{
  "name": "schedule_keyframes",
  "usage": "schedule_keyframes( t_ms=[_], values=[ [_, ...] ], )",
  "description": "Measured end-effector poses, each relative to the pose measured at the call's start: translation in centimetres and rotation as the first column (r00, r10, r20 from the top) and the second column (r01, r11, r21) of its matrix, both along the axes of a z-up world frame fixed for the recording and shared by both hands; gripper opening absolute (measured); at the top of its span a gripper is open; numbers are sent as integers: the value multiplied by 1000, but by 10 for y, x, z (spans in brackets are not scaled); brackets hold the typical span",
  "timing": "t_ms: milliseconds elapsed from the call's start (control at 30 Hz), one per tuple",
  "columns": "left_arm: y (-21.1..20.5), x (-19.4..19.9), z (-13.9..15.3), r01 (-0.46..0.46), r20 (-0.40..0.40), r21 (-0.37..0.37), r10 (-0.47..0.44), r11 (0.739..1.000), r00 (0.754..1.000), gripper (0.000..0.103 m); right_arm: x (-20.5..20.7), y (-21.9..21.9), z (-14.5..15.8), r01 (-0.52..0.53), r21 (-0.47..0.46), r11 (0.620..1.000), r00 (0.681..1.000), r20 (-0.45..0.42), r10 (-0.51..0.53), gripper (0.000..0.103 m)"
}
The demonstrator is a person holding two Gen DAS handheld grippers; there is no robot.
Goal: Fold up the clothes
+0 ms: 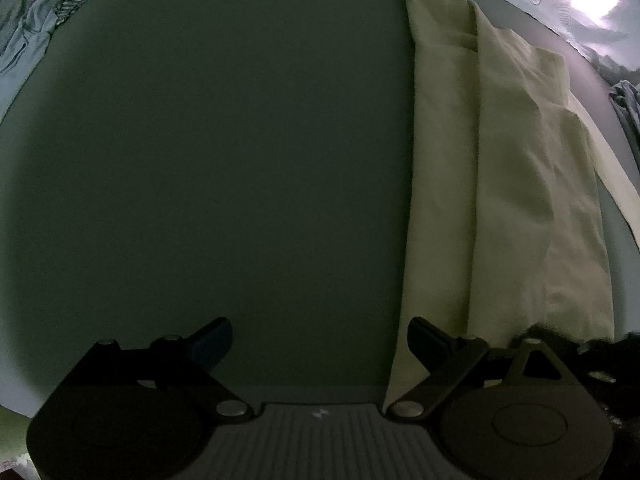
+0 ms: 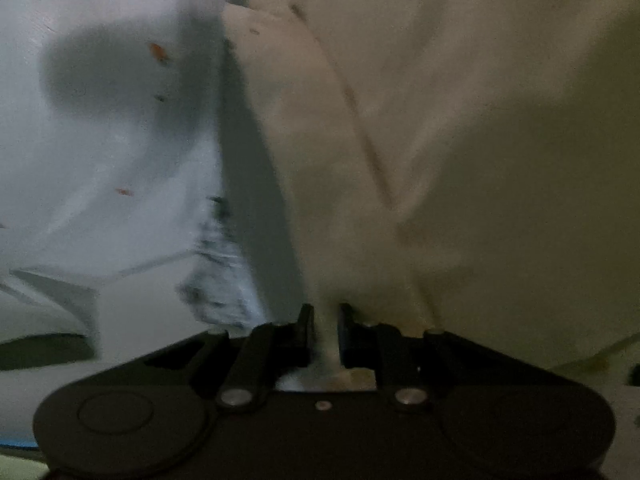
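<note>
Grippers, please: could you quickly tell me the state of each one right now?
Left gripper: open, holding nothing, beside the cream garment.
Right gripper: closed on a pinch of the cream garment.

The views show 1 cream garment (image 1: 500, 184) on 1 grey-green bench (image 1: 224, 160), 2 bluish crumpled clothes, at the far left (image 1: 28, 28) and right edge (image 1: 628, 108), and 2 grippers (image 1: 320, 340) (image 2: 325, 328).

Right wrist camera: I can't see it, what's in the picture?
The right gripper has its jaws pinched shut on a fold of a cream-colored cloth, which fills the middle and right of the picture. To the left there is a pale surface with a dark shadow on it; the view is a bit blurry.
</note>
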State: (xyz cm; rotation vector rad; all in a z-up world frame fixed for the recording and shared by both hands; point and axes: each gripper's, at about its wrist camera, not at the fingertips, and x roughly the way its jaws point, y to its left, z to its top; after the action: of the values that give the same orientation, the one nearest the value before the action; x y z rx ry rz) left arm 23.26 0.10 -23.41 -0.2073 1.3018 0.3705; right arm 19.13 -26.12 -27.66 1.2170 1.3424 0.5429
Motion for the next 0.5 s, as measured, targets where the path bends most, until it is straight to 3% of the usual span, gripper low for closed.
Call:
schedule_keyframes(
  t_ms=[100, 200, 500],
  values=[
    [3, -3, 2, 6, 10, 2, -6, 1000, 1000, 94, -1, 3, -4, -32, -29, 999, 999, -32, 31, 13],
    [4, -2, 4, 10, 22, 3, -10, 1000, 1000, 94, 6, 3, 7, -37, -58, 998, 999, 17, 38, 14],
    [-1, 24, 19, 45, 118, -17, -42, 999, 992, 94, 30, -25, 22, 123, -34, 992, 988, 99, -120, 17]
  ],
)
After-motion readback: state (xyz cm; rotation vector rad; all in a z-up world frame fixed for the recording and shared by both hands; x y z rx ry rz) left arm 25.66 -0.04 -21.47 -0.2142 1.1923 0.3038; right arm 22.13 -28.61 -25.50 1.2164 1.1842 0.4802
